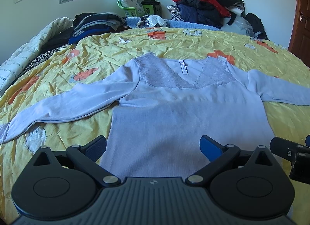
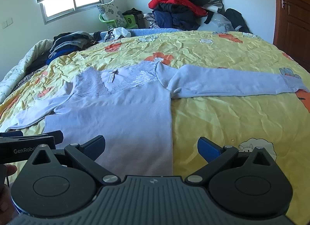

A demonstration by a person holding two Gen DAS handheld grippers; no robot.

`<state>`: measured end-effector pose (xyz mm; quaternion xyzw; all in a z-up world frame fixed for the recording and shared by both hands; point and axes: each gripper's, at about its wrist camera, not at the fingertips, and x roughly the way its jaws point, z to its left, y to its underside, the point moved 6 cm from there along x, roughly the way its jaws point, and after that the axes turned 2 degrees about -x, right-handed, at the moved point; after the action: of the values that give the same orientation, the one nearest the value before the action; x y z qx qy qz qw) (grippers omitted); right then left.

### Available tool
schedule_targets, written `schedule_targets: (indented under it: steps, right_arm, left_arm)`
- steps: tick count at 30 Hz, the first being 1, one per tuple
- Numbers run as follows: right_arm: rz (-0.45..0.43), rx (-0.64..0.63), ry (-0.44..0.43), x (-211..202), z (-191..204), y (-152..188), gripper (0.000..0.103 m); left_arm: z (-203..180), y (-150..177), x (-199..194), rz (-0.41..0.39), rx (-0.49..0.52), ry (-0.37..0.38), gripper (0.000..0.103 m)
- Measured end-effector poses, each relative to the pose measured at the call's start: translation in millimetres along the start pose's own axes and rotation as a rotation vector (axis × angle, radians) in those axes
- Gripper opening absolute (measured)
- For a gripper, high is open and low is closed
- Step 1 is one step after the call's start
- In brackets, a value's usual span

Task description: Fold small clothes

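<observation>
Lying flat and face up on the yellow flowered bedspread [image 1: 174, 43] is a pale long-sleeved top [image 1: 174, 112], both sleeves spread outward and its lace neckline toward the far side. Over its hem, the left gripper [image 1: 153, 146] hovers with jaws spread wide, empty. Beside it, the right gripper [image 2: 151, 146] straddles the top's right side edge, jaws likewise wide apart and holding nothing. Folded dark clothes [image 1: 95, 23] sit far left.
</observation>
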<state>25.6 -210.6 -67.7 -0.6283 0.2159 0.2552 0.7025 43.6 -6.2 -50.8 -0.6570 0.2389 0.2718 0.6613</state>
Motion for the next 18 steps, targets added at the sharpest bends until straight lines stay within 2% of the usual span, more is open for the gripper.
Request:
schedule_targets:
  steps: [18]
  right_arm:
    - [0.009, 0.035, -0.007, 11, -11, 1, 0.103]
  left_arm:
    - [-11, 1, 11, 0.017, 0.021, 0.010, 0.103]
